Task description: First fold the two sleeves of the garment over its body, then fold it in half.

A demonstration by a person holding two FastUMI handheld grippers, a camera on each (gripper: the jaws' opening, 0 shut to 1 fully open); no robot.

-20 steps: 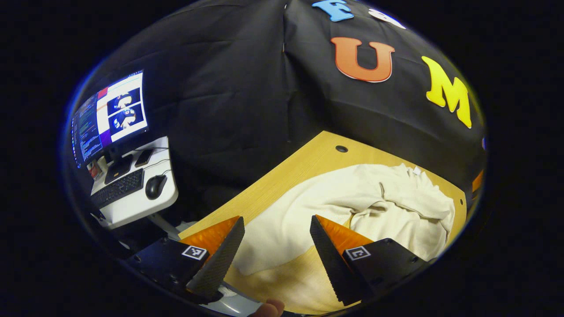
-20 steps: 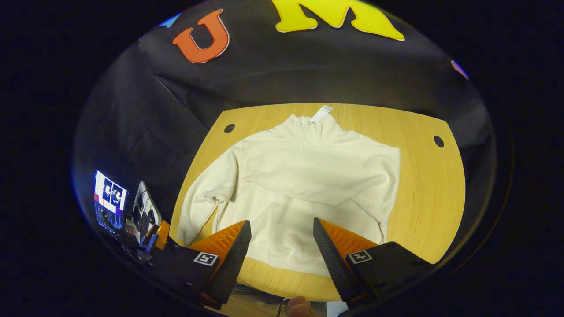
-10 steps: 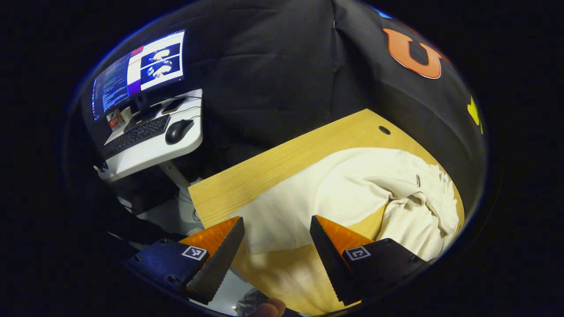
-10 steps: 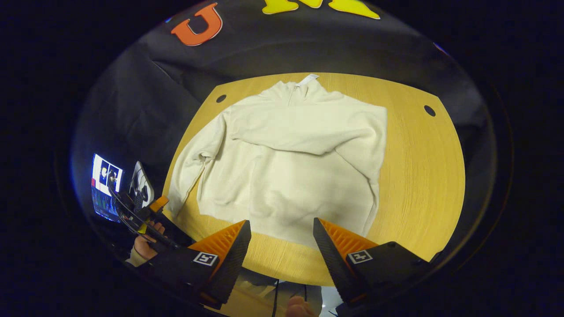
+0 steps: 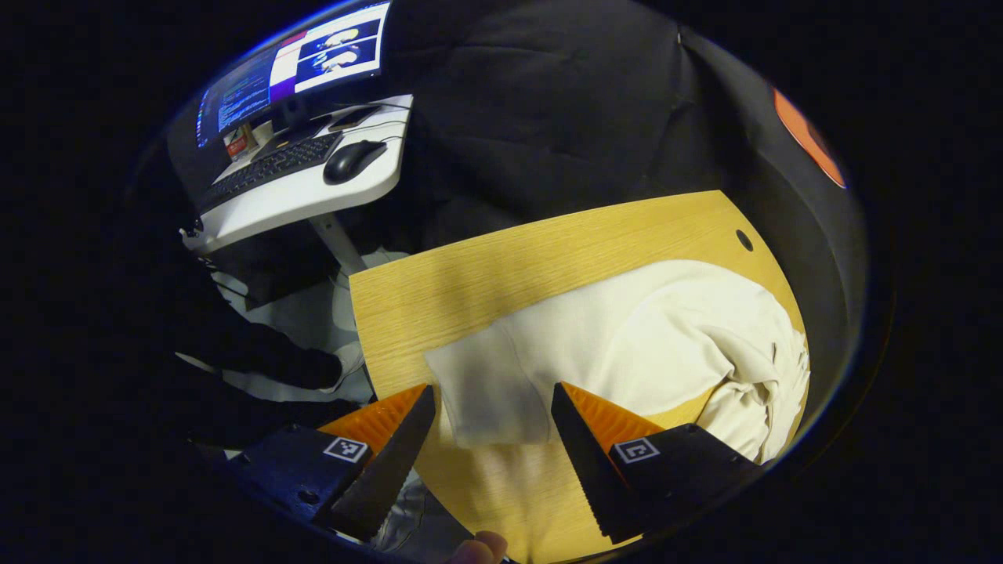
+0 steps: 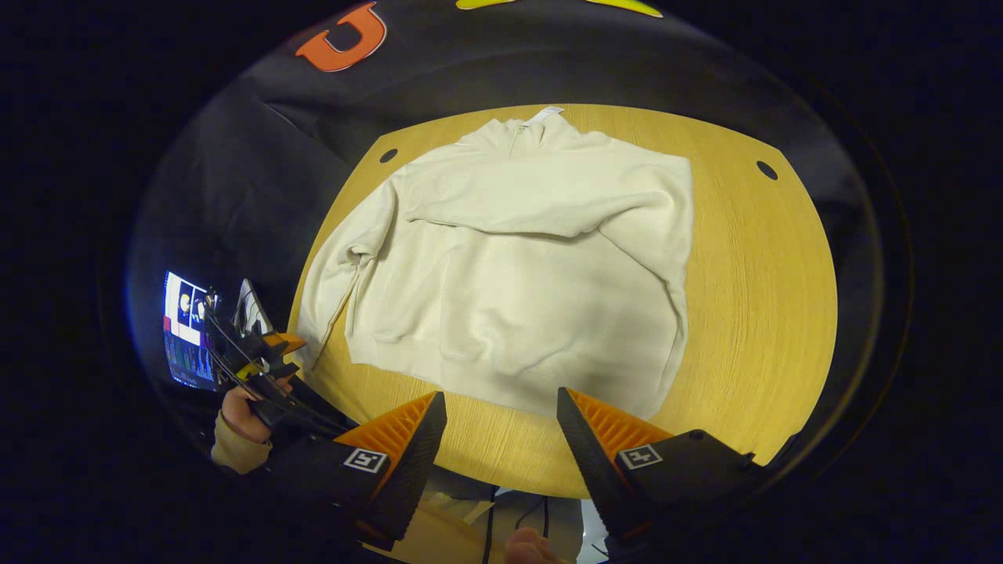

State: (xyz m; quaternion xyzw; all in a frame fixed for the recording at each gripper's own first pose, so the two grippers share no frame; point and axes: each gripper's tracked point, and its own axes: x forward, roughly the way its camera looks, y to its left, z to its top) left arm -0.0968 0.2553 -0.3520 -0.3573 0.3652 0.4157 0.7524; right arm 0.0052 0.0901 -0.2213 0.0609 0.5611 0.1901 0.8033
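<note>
Cream garment (image 6: 517, 274) lies flat mid-desk (image 6: 768, 313), collar at the far edge. I judge one sleeve (image 6: 501, 215) folded across the body; the other (image 5: 486, 392) still trails along the left edge. My left gripper (image 5: 490, 439) hovers spread above its cuff; the right gripper (image 6: 501, 446) hangs spread, empty.

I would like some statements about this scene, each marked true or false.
1. The cream sweatshirt lies on the wooden table. True.
2. Both sleeves are folded over the body. False: one sleeve lies across the chest, while the other sleeve is spread out beside the body.
3. The left gripper is shut on the cuff. False: its fingers stand apart, with the cuff between them.
4. The right gripper is open, with nothing between its fingers. True.
5. A keyboard and a mouse lie on a white side desk. True.
</note>
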